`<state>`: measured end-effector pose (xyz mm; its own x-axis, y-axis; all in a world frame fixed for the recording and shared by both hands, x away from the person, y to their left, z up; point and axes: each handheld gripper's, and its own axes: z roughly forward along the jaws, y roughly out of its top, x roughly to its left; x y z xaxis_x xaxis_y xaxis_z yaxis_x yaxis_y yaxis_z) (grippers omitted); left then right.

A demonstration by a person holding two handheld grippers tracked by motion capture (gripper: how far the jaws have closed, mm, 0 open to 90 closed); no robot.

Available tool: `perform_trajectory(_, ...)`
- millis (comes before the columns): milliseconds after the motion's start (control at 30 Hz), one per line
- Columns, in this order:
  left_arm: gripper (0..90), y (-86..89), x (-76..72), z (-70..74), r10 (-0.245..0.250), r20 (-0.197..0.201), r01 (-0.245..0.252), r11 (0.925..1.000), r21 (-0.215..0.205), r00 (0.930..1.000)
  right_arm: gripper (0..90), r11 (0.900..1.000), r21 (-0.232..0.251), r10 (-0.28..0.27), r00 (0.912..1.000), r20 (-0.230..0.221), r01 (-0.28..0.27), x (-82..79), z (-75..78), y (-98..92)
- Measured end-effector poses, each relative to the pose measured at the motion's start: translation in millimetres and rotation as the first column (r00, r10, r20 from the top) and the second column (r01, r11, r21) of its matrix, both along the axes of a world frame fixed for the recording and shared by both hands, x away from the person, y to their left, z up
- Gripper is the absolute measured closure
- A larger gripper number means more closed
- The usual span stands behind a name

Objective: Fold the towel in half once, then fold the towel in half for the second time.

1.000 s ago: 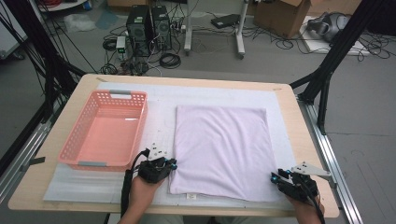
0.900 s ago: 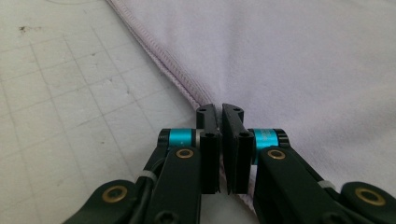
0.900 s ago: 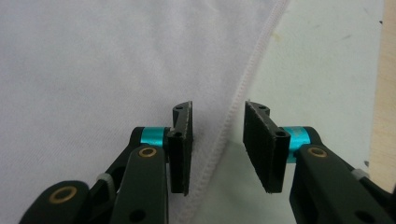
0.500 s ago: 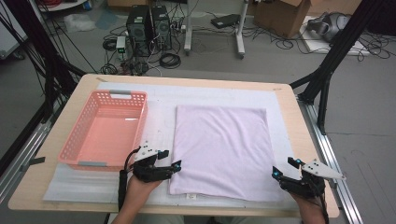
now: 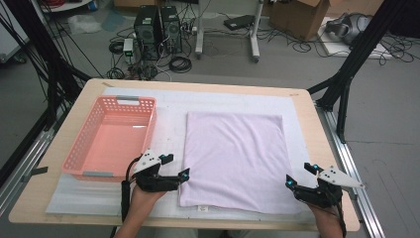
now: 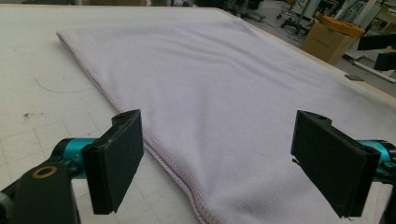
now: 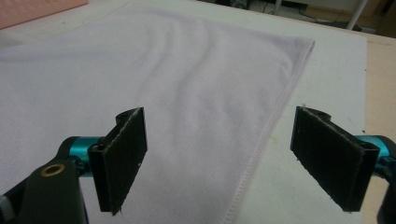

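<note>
A pale lilac towel [image 5: 233, 158] lies flat, folded into a rectangle, on the white mat. My left gripper [image 5: 178, 167] sits at its near left corner, and its jaws have just been opening. In the left gripper view the towel's stitched left edge [image 6: 159, 149] runs on the mat below the wide-apart pads of the left gripper [image 6: 219, 158], untouched. My right gripper [image 5: 299, 174] is at the near right corner, and its jaws have also just been opening. The right gripper [image 7: 219, 158] stands wide over the towel's right hem [image 7: 261, 149], with nothing pinched.
An empty pink basket [image 5: 79, 144] stands left of the towel, close beyond my left gripper. The white mat [image 5: 168, 104] covers most of the wooden table [image 5: 317, 114]. The table's near edge runs just under both hands. Computer cases, cables and boxes lie on the floor beyond.
Both grippers were shut at the towel's near corners and now stand wide open, and the cloth lies released on the mat. The left gripper drew back a little to the left.
</note>
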<state>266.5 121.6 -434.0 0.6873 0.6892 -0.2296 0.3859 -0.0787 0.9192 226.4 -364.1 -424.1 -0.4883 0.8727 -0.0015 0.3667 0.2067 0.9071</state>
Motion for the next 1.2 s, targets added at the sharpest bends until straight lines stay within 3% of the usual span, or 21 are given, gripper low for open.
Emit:
perform_trajectory(467,17.5,-4.5,7.7,2.5,-0.022,-0.017,0.022,0.9997,0.002,0.9996,17.1,1.0,0.004,-0.006,0.9999,-0.012,0.006,3.4,1.6,-2.9)
perform_trajectory(567,17.5,-7.7,12.7,5.8,-0.012,-0.019,0.011,0.9999,-0.012,0.9997,17.1,1.0,0.001,-0.002,0.9998,-0.02,0.002,5.6,2.4,-3.8)
perform_trajectory(733,17.5,-16.5,29.3,12.9,-0.02,-0.041,0.02,0.9997,0.012,0.999,17.1,1.0,0.004,0.0,0.9994,-0.036,0.0,12.6,3.7,-7.0)
perform_trajectory(967,17.5,-27.5,56.9,20.5,-0.012,-0.033,0.012,0.9999,-0.004,0.9994,17.1,1.0,0.024,0.016,0.9954,-0.094,-0.014,41.6,1.5,-9.7)
perform_trajectory(1100,17.3,-32.1,75.3,21.0,-0.01,-0.048,0.007,0.9983,-0.059,0.9988,17.1,0.999,0.029,0.021,0.9925,-0.12,-0.018,62.6,3.1,-9.4)
perform_trajectory(1200,17.0,-33.3,89.7,18.2,0.028,-0.047,-0.029,0.9992,-0.026,0.9985,17.1,0.999,0.035,0.02,0.991,-0.132,-0.016,77.9,5.3,-7.3)
